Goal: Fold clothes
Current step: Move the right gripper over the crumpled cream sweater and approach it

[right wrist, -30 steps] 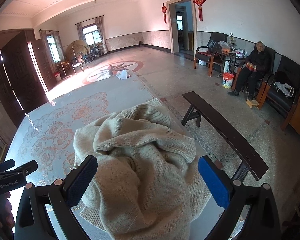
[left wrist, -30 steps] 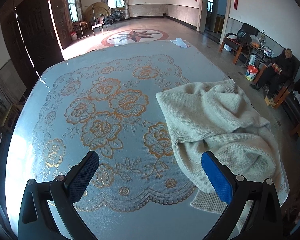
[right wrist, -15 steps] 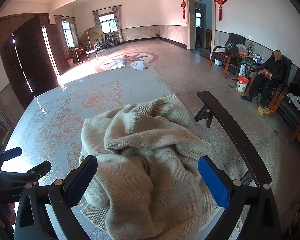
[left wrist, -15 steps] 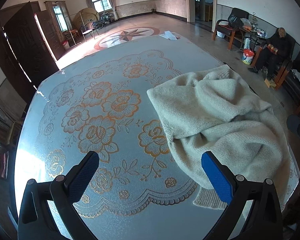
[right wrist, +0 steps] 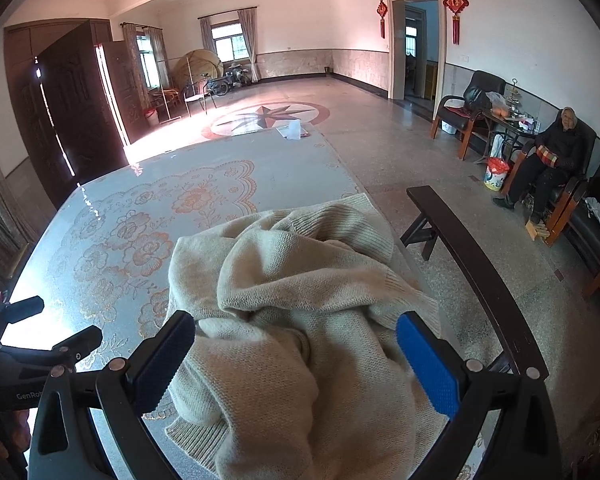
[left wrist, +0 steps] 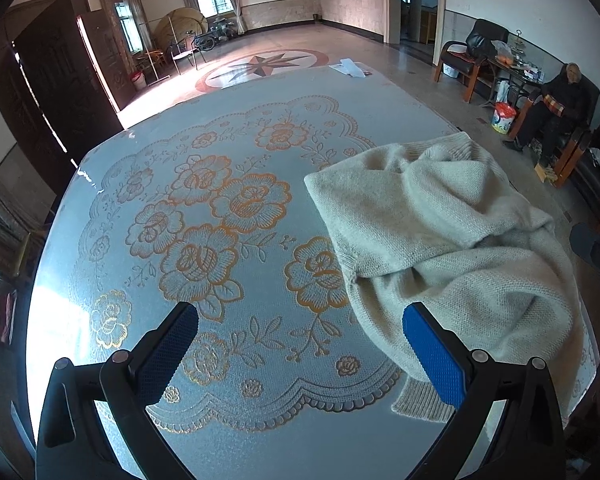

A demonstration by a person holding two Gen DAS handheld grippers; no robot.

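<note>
Sweater (right wrist: 300,320), cream knit, lies bunched in a loose heap on the floral-clothed bench (left wrist: 220,240), directly ahead of and partly beneath the right gripper (right wrist: 296,356), whose blue-padded jaws stand wide with nothing between them but the cloth below. Judging by its slack folds and ribbed edges, the garment looks soft, limp and fairly light, apt to sag and drag rather than slide, and not fragile; a firm pinch on a ribbed hem or cuff would likely hold better than a grab at the thick middle, where several layers could come up together. One ribbed edge (left wrist: 424,400) shows just below the left gripper's right pad, and another ribbed band (right wrist: 340,220) lies at the far side of the heap from the right gripper. From the left gripper (left wrist: 300,348), also spread wide and empty, the sweater sits ahead and to the right, its near fold just beside the right pad, while bare patterned cloth fills the space ahead and to the left. A dark wooden seat (right wrist: 472,264) runs past the bench to the right of the right gripper.
</note>
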